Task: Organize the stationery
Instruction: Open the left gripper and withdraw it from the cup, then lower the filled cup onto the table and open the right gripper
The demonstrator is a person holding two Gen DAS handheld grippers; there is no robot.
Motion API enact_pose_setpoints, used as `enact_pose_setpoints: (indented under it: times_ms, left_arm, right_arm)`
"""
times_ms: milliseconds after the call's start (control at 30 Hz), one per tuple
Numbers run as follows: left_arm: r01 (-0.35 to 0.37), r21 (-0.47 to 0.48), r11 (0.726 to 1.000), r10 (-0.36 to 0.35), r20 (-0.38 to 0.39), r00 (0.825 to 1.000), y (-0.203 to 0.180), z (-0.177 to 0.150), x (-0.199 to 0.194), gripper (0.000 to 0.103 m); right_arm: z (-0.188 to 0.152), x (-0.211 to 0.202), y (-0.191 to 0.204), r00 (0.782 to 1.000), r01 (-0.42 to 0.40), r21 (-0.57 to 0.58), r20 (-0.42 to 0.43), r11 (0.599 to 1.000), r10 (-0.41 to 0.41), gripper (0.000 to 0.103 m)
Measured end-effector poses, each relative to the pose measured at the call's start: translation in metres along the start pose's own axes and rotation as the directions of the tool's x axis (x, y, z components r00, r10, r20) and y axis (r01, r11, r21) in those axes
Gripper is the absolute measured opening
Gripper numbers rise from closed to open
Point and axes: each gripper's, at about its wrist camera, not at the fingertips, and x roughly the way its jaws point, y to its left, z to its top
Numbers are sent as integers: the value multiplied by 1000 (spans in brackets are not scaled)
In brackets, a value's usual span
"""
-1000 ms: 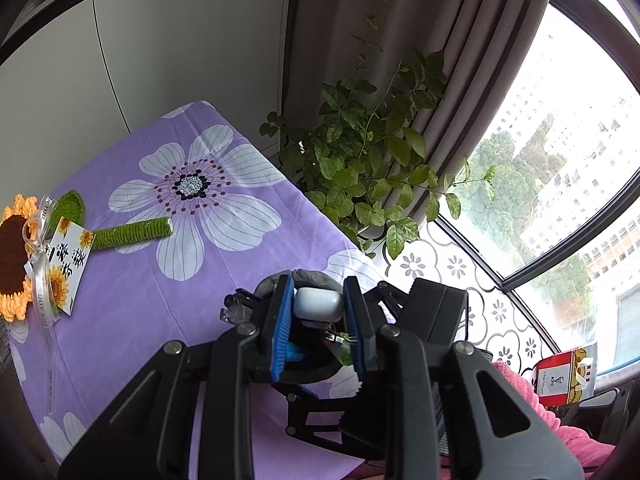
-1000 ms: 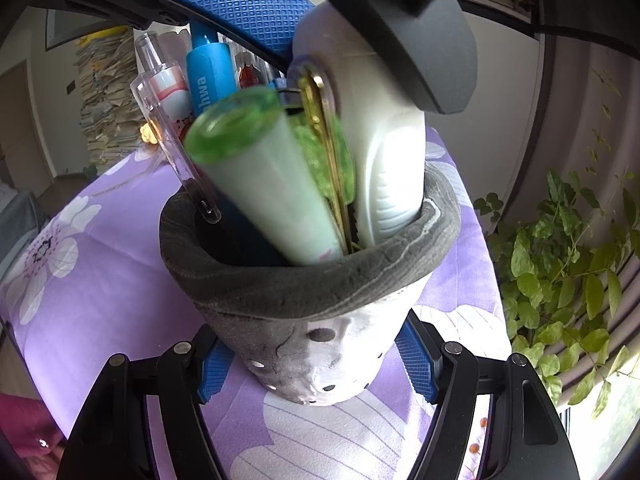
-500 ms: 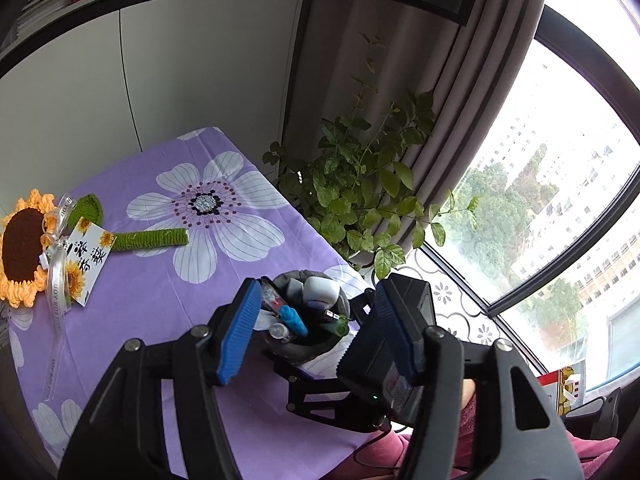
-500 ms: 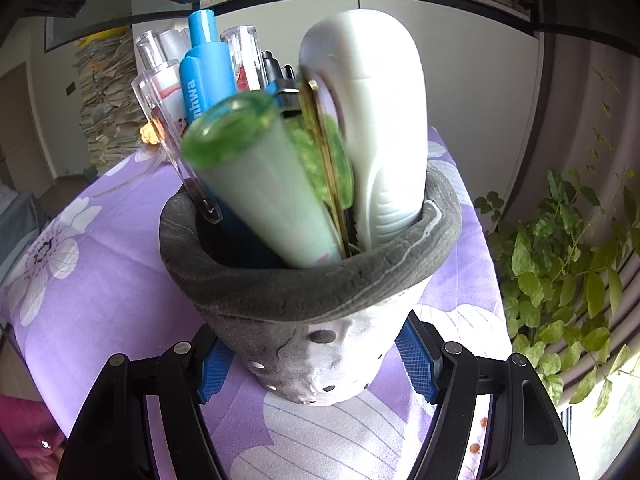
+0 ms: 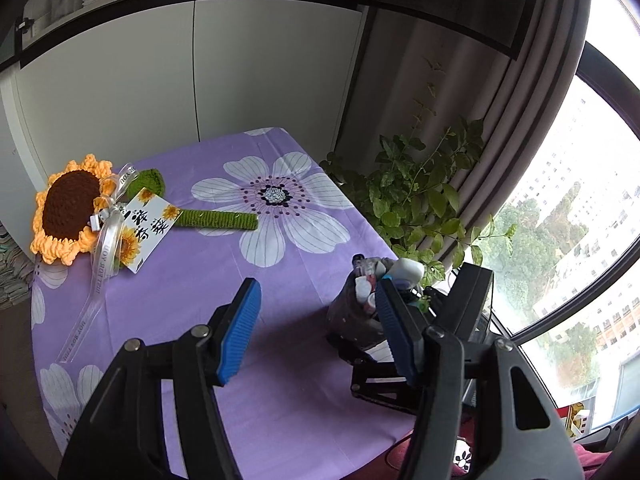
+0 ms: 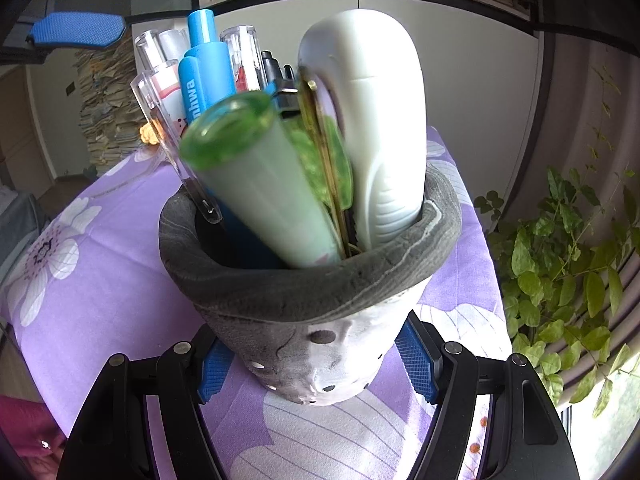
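Pen pouch (image 6: 312,312), grey, stands upright at centre of my right wrist view, on the purple cloth (image 6: 100,264). It holds a white dispenser (image 6: 376,128), a green tube (image 6: 256,176), a blue marker (image 6: 206,72) and clear pens (image 6: 160,92).

My right gripper (image 6: 316,364) clamps the pouch base, 2 blue pads pressed to its sides.

My left gripper (image 5: 316,332) is spread, nothing between its pads; the pouch (image 5: 352,316) sits just behind its right finger, lower right of that view.

Crochet sunflower (image 5: 72,208) lies at left; plant (image 5: 416,200) at right by the window.
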Motion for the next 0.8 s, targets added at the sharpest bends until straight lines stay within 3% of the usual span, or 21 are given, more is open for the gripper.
enact_pose_setpoints:
  times_ms: [233, 500, 800]
  left_arm:
    - [-70, -23, 997, 70, -17, 997, 24, -27, 4, 60]
    - [-84, -119, 989, 78, -55, 995, 57, -46, 7, 60]
    - [-81, -141, 987, 76, -41, 996, 73, -62, 0, 60]
  right_arm:
    - [-1, 0, -1, 1000, -3, 6, -3, 1000, 3, 73]
    - [-2, 0, -1, 1000, -3, 14, -3, 1000, 3, 75]
    - [-1, -3, -1, 999, -45, 3, 12, 999, 45, 85]
